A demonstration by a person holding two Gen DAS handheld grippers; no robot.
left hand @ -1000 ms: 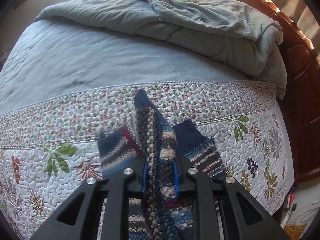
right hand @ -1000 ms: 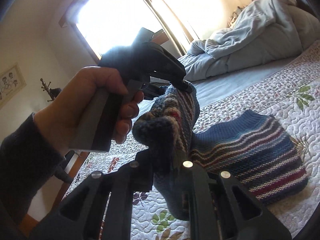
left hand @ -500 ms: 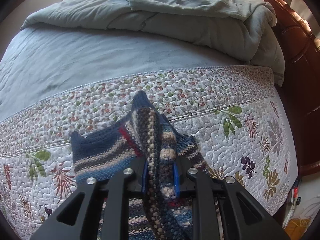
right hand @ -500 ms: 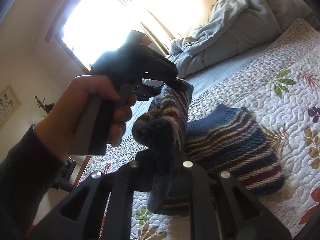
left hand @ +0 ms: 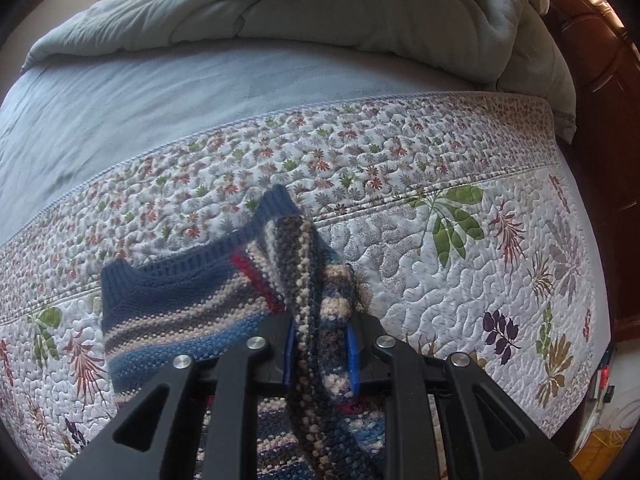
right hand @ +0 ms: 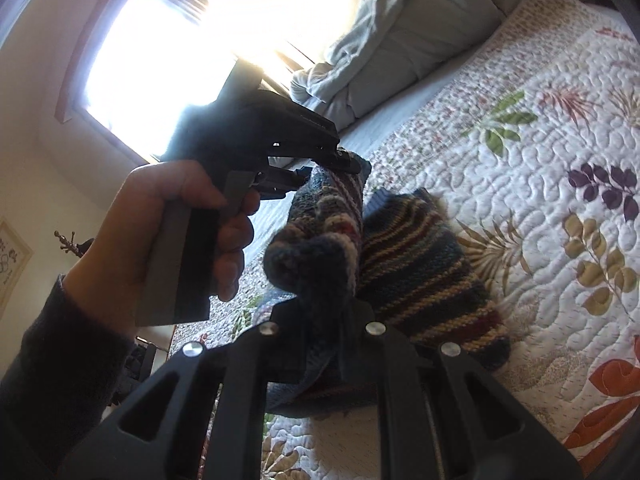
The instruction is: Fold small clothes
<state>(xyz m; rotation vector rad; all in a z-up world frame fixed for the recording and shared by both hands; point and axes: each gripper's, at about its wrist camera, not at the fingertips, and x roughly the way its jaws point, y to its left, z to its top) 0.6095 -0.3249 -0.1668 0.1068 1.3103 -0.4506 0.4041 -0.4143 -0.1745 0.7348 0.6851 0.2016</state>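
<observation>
While soft, limp blue striped knitted sweater (left hand: 180, 312) is clamped by left gripper (left hand: 320, 344) and right gripper (right hand: 320, 312), ribbed edge recommended as hold point; slip unlikely.

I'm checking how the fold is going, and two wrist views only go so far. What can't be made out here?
- Knit garment, left wrist view: its near part is hidden behind the left gripper and cut off by the bottom edge.
- Right gripper, right wrist view: bunched knit covers its fingers.
- Window, right wrist view: glare washes out everything outside.
- Wall picture, right wrist view: cut by the left edge, too small.
</observation>
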